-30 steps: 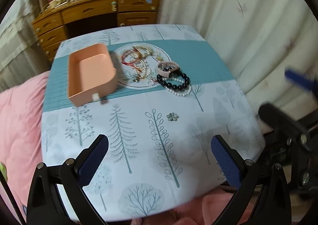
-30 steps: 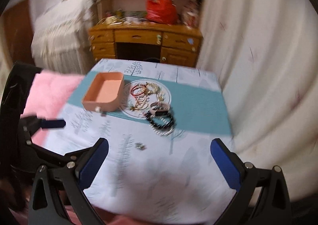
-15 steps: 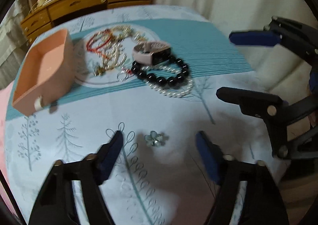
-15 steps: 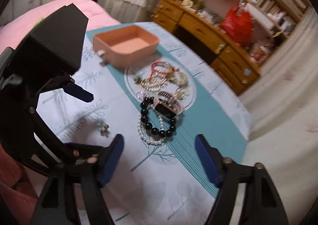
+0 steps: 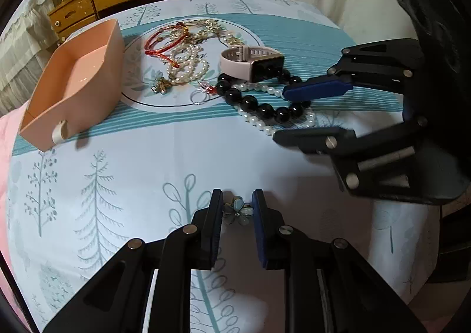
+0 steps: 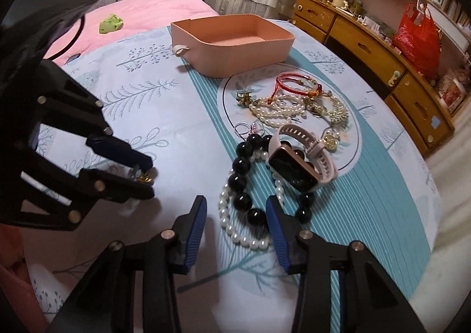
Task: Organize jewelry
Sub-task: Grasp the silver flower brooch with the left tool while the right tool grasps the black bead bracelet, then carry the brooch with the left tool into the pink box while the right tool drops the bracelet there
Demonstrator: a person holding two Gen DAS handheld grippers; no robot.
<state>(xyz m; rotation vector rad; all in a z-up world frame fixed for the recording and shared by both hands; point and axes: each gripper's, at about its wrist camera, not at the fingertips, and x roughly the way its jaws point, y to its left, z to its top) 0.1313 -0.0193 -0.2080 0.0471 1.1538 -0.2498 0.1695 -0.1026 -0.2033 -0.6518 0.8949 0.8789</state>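
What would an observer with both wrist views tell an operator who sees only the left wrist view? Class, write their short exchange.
Operator: Has the right gripper closed on anything?
Observer: No. In the right wrist view the right gripper has its jaws apart, with the black bead bracelet and the pearl strand lying between them.
Operator: Can it take the beads alone?
Observer: Probably not cleanly. The right wrist view shows the pink watch with its dark case resting on the far side of that bracelet.
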